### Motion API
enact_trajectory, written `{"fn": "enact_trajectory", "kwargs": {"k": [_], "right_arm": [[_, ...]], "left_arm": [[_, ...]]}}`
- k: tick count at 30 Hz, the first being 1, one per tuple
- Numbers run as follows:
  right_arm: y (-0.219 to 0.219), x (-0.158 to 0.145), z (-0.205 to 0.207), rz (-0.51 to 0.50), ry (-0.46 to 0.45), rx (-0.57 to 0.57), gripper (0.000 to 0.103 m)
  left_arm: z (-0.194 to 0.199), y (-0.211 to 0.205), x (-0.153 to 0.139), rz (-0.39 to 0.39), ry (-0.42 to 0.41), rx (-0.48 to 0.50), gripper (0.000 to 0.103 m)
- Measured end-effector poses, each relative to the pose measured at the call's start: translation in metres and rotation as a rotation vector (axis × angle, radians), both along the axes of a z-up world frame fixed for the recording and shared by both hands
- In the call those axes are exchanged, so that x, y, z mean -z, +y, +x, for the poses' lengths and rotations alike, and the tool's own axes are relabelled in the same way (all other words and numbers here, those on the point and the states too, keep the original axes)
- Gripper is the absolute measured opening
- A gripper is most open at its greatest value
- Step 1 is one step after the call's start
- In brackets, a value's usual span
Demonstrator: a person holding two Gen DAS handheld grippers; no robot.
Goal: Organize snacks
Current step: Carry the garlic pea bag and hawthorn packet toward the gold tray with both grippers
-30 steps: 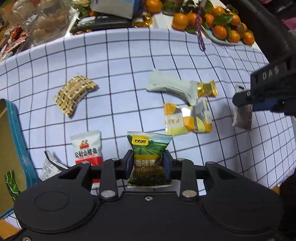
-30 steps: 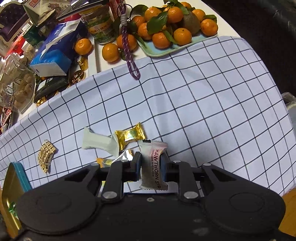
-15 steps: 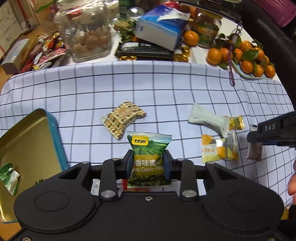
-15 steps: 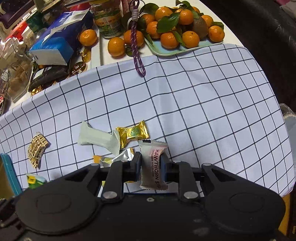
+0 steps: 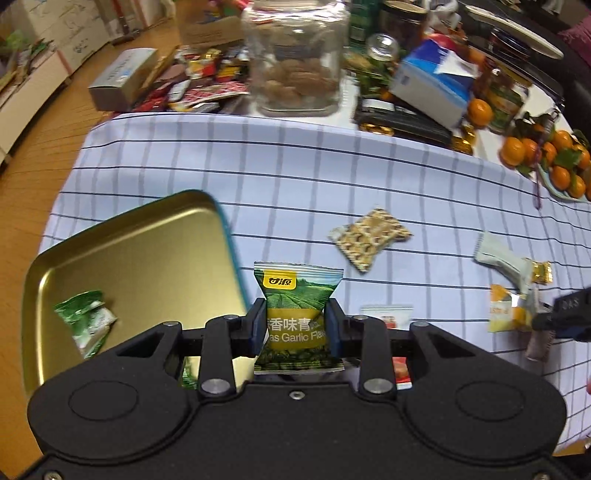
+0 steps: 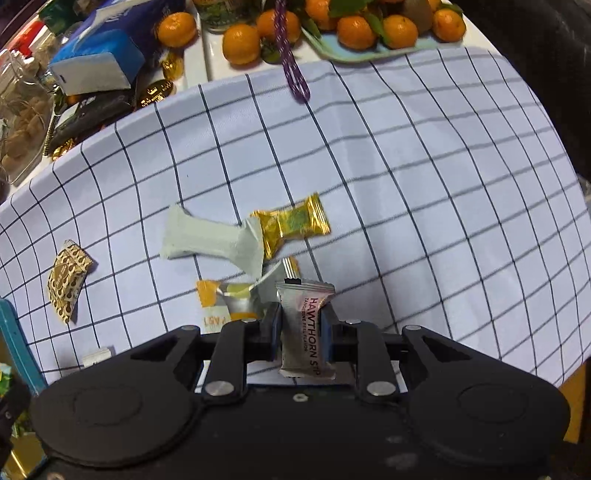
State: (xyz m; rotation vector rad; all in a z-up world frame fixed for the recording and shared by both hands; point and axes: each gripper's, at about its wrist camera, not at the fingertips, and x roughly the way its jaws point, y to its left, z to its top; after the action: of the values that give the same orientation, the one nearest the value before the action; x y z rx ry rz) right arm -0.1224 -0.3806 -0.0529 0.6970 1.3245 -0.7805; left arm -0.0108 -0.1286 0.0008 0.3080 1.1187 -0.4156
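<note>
Green and yellow, the pea packet [image 5: 297,314] stands upright in the left claw [image 5: 296,326], clenched at its waist, low in the centre of the left view. Only that view shows the inside of the gold tin [image 5: 129,266] at lower left, its blue rim just beside the claw, with a green-and-white sweet [image 5: 86,320] lying in it. It also shows the glass jar [image 5: 295,59] of brown balls at the top and a red-and-white packet [image 5: 391,317] half hidden behind the claw.

The right view shows the right claw [image 6: 302,328] gripping a white hawthorn strip [image 6: 304,328], upright, low in the centre of the frame. Beyond it on the checked cloth [image 6: 424,184] lie a pale grey bar [image 6: 210,240], touching a gold sweet [image 6: 291,227], and a torn orange-and-silver wrapper [image 6: 236,299], part covered by the claw. A brown patterned packet [image 6: 68,280] sits at the left, well apart. Tangerines [image 6: 369,26] on a pale blue plate [image 6: 373,53] and a purple cord [image 6: 290,62] line the top edge, off the cloth. In the left view the right claw shows only as a dark block at the right edge.
</note>
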Motion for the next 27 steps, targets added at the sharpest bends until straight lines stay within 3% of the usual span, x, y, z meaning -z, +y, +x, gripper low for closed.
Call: {"fn": "enact_trajectory", "kwargs": {"k": [6,16,20,27], "right_arm": [[0.032,-0.029,-0.017,-0.11,-0.056,-0.069,0.023],[0.094,-0.058,-0.054,-0.142,-0.148,-0.204,0.023],[0.113,-0.069,-0.062,-0.146,-0.173,-0.232,0.023],[0.143,-0.085,-0.067,-0.162,-0.2,-0.275,0.023]], "left_arm": [[-0.003,0.04,-0.014,0.014,-0.061,-0.052,0.041],[-0.003,0.115,-0.027,0.031,-0.082,-0.152,0.041],[0.002,0.145,-0.03,0.015,-0.054,-0.2,0.041],[0.013,0.192,-0.026,0.015,-0.086,-0.3,0.041]]}}
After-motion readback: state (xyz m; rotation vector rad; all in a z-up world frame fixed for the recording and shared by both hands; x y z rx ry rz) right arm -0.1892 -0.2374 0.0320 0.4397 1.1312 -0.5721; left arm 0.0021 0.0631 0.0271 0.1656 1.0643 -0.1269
